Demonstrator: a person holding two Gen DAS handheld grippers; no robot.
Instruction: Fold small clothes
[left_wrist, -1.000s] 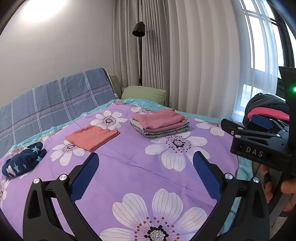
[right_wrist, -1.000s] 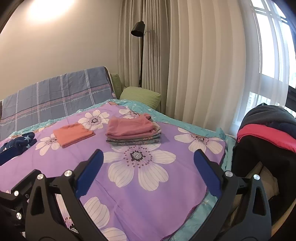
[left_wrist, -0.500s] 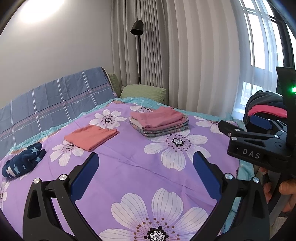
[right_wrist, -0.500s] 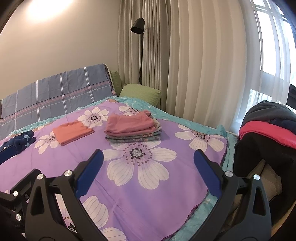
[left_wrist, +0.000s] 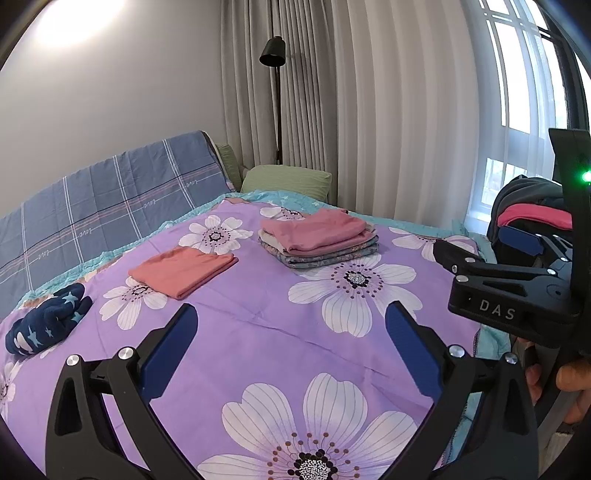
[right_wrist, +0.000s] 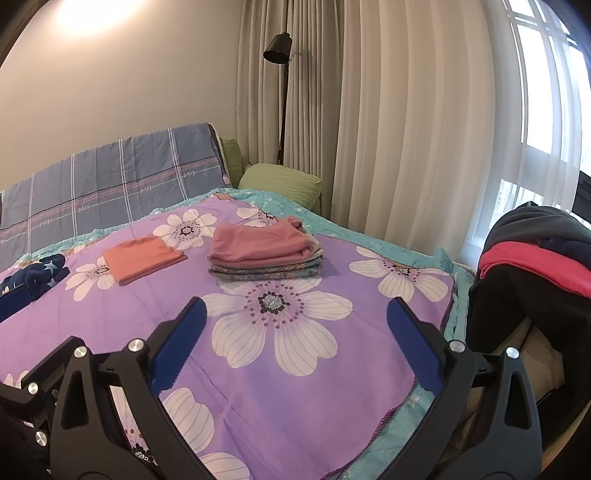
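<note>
A stack of folded clothes (left_wrist: 319, 238) (right_wrist: 264, 253), pink on top, lies far back on the purple flowered bedspread (left_wrist: 266, 317) (right_wrist: 314, 384). Left of it rests a folded salmon garment (left_wrist: 183, 271) (right_wrist: 142, 258). A crumpled navy star-print piece (left_wrist: 46, 323) (right_wrist: 37, 275) sits at the far left. My left gripper (left_wrist: 290, 343) hovers open over the near bedspread, holding nothing. My right gripper (right_wrist: 295, 341) is open and empty too, nearer the bed's right edge. The right gripper's body (left_wrist: 513, 291) shows at the right of the left wrist view.
A heap of dark and pink clothes (right_wrist: 535, 254) (left_wrist: 532, 216) sits off the bed's right side. A green pillow (left_wrist: 286, 181), a blue plaid headboard cover (left_wrist: 103, 206), a floor lamp (left_wrist: 275, 96), curtains and a window stand behind. A hand (left_wrist: 569, 384) grips the right tool.
Both views have shifted only slightly; the folded stack sits a touch lower and nearer in the right wrist view. Both grippers stay open and nothing on the bed has moved.
</note>
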